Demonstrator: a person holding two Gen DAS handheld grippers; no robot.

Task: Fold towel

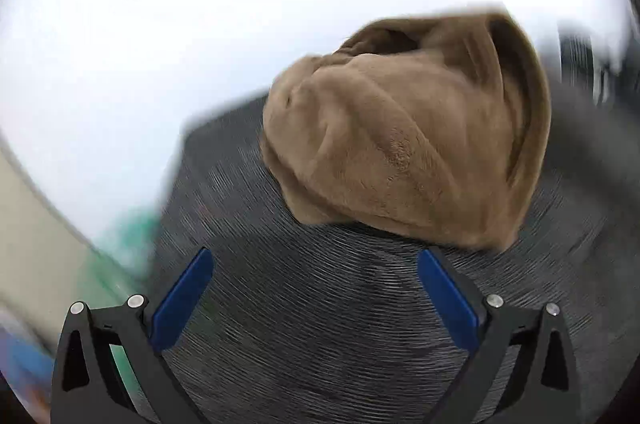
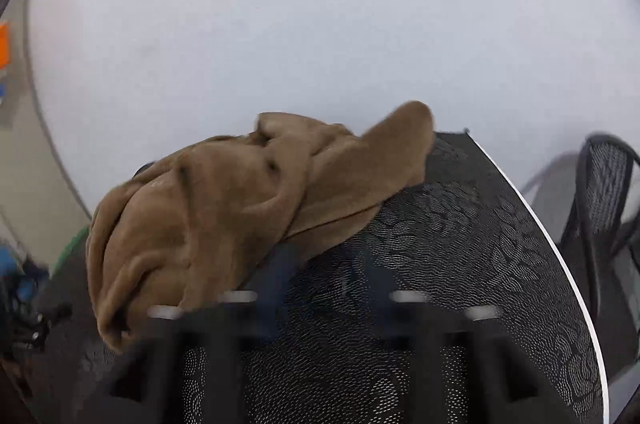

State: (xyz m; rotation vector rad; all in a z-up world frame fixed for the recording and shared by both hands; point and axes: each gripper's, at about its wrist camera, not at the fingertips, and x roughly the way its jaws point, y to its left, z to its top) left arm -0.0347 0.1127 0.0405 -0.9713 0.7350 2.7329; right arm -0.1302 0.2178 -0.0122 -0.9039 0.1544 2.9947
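Observation:
A brown towel (image 1: 404, 144) lies crumpled in a heap on a dark patterned table (image 1: 320, 324). My left gripper (image 1: 316, 258) stands open just short of the towel's near edge, and its blue pads (image 1: 182, 304) hold nothing. In the right wrist view the towel (image 2: 224, 208) is bunched at centre left, with one flap reaching toward the table's far corner. My right gripper (image 2: 324, 256) is smeared by motion. Its two dark fingers (image 2: 276, 276) stand apart over the bare table (image 2: 460, 264), and the left one is right beside the towel's edge.
The table's white-trimmed right edge (image 2: 548, 240) curves down the right wrist view. A black mesh office chair (image 2: 604, 192) stands beyond it. Pale floor surrounds the table. Blurred green (image 1: 132, 236) and blue items lie off the table's left side.

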